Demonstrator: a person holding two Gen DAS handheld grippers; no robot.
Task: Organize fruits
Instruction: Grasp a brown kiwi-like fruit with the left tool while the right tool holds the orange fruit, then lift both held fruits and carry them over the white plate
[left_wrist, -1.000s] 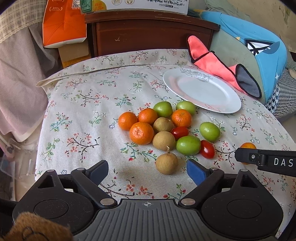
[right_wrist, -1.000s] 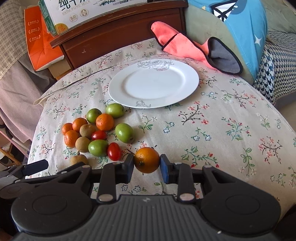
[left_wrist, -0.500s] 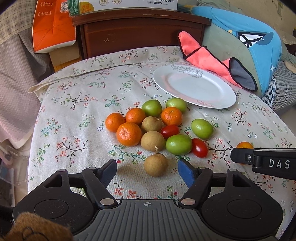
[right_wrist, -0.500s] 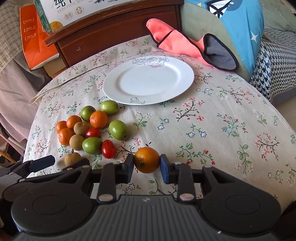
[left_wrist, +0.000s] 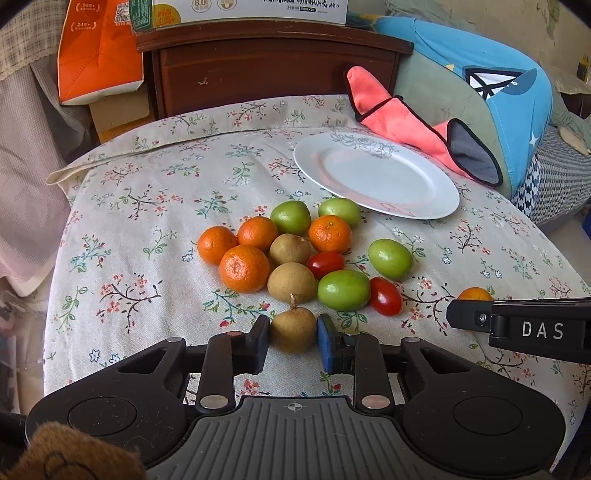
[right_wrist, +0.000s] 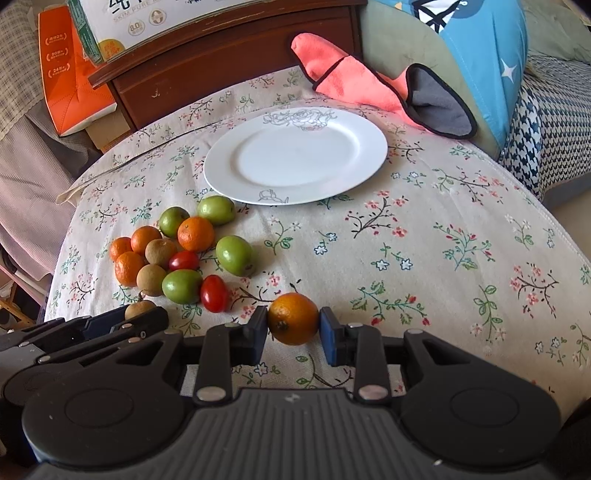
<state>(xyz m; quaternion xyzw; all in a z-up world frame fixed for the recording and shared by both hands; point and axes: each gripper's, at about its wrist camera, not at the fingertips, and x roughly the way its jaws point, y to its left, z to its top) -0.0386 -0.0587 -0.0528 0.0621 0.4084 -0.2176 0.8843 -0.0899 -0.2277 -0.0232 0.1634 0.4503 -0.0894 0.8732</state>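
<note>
Here: counter under floral cloth. White plate at far side, bare. Fruit heap between plate and tongs: oranges, green fruits, brown longans, two red tomatoes, mostly touching. Pink mitt and blue cushion beyond plate; wooden cabinet and orange box behind counter. Path to plate unblocked. Left tongs just closed, pinching longan at near edge of heap. Right tongs pinching orange, near counter's front, apart from heap.
</note>
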